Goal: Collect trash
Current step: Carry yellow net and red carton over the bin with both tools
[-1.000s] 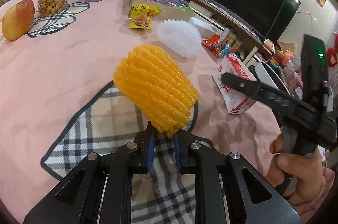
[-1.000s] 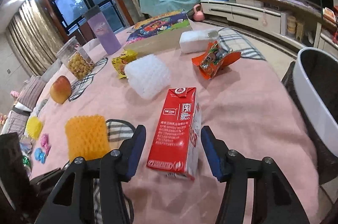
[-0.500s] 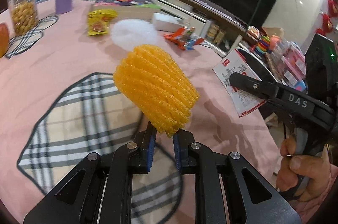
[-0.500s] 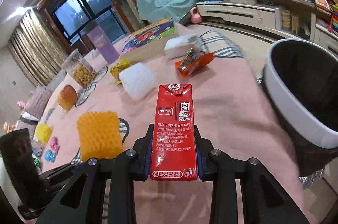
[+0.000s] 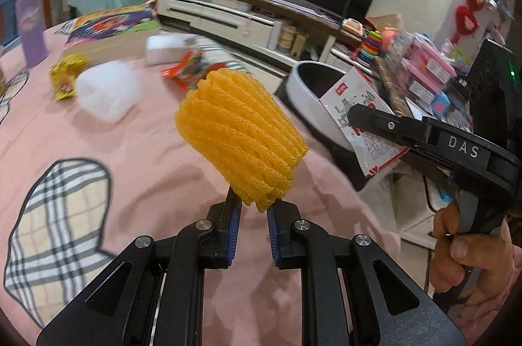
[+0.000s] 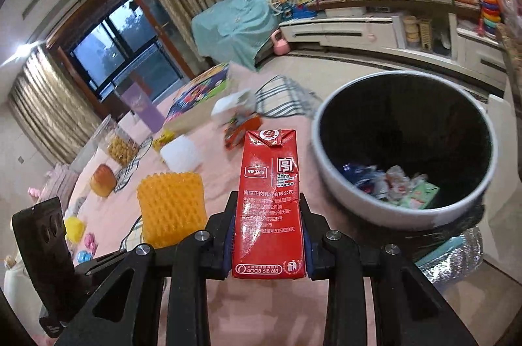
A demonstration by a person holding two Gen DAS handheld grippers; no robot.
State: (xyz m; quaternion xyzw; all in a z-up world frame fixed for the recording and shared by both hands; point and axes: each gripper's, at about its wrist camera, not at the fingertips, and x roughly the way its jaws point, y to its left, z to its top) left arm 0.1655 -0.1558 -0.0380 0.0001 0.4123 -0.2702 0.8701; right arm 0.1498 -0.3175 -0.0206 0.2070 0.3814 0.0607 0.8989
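My left gripper is shut on an orange foam fruit net, held up above the pink tablecloth. The net also shows in the right wrist view. My right gripper is shut on a red milk carton, lifted upright near the table's right edge. In the left wrist view the carton sits in front of the bin. A white-rimmed black trash bin stands just right of the carton, with wrappers inside. It also shows in the left wrist view.
On the table lie a white foam net, a yellow snack packet, an orange wrapper, a white tissue pack, a puzzle box and a purple cup. An apple and a snack jar sit far left.
Both grippers have swung right towards the bin with their loads. The right gripper closed on the carton and lifted it. The bin now fills the right of the right wrist view.
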